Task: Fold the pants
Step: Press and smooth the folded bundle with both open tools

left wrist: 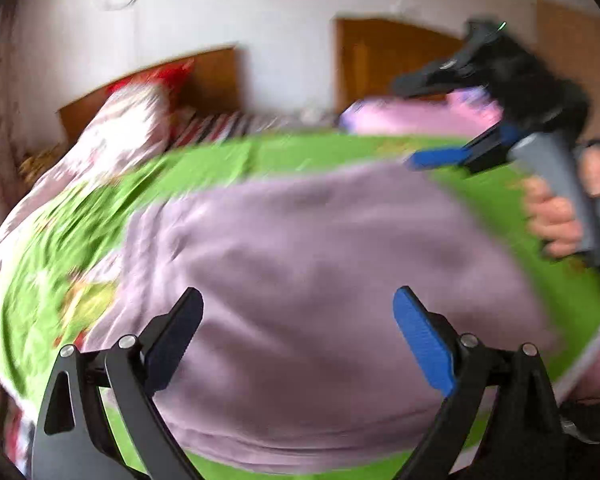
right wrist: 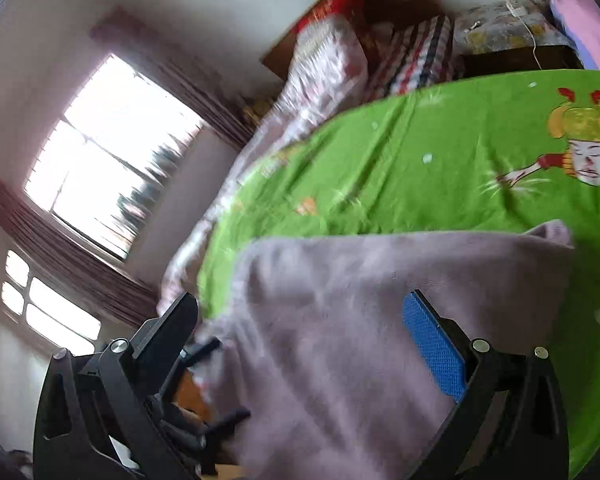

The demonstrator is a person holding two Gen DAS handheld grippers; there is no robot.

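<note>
From my left wrist camera, the pants [left wrist: 300, 280] lie spread flat on the green blanket [left wrist: 228, 160] that covers the bed, which I judge is the right place for them: a broad, soft surface gives room to lay one part over another. My left hand-held gripper [left wrist: 298, 336] hangs over the near part of the lilac cloth with its two fingers set wide apart and nothing between them. The cloth fills the gap below and runs away from me toward the pillows [left wrist: 132, 120]. Whether the fingertips touch the fabric I cannot tell; the picture is smeared. Farther off, up to the right, my right hand-held gripper [left wrist: 424, 158] is held above the far right edge of the pants, gripped in my right hand [left wrist: 552, 216]. From here it looks clear of the cloth, and its opening is hard to read.

From my right wrist camera, the right hand-held gripper [right wrist: 302, 328] is also spread wide and holds nothing. The pants [right wrist: 360, 320] lie directly beneath and ahead of it, their far edge a straight line across the green blanket [right wrist: 420, 152]. The left finger hangs past the side of the bed, toward the window [right wrist: 108, 152]. I judge both tools are parted to take a fresh grip.
</note>
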